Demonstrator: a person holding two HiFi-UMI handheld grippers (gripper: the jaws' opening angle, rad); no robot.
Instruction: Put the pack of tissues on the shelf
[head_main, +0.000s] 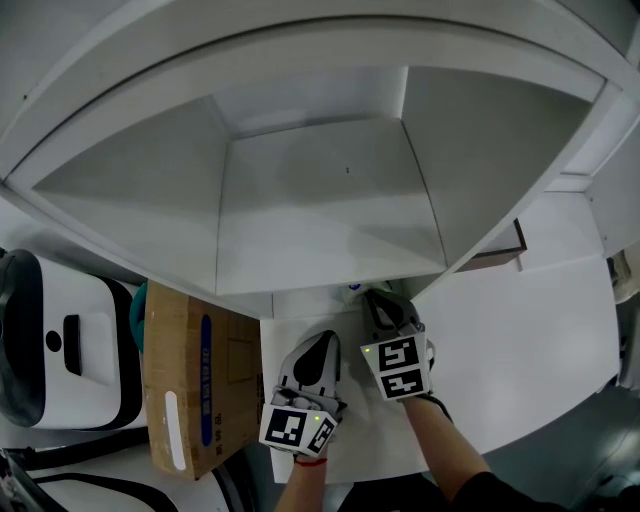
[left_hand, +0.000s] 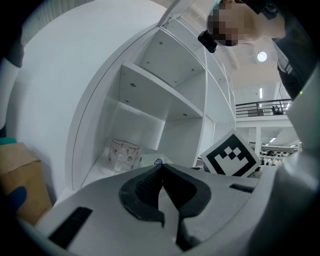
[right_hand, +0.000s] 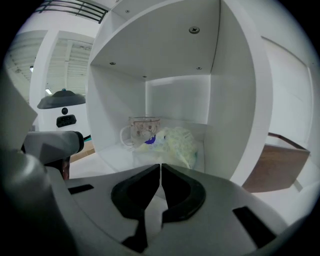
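The pack of tissues (right_hand: 176, 143), pale yellow-green with a blue mark, lies in the lowest compartment of the white shelf (right_hand: 215, 100), next to a clear glass mug (right_hand: 142, 129). My right gripper (right_hand: 160, 167) is shut and empty, just in front of that compartment and apart from the pack. My left gripper (left_hand: 161, 170) is shut too, with nothing between its fingers, and it sits beside the right one (head_main: 383, 300) at the shelf's foot. From the left gripper view the mug (left_hand: 124, 154) shows, and only a blue bit of the pack (left_hand: 158, 162). In the head view the shelf's upper board hides the pack.
A brown cardboard box (head_main: 185, 375) stands left of my left gripper (head_main: 318, 350) on the floor. A white and black device (head_main: 60, 345) sits further left. A brown wooden board (right_hand: 277, 160) lies right of the shelf. The upper compartment (head_main: 320, 200) holds nothing.
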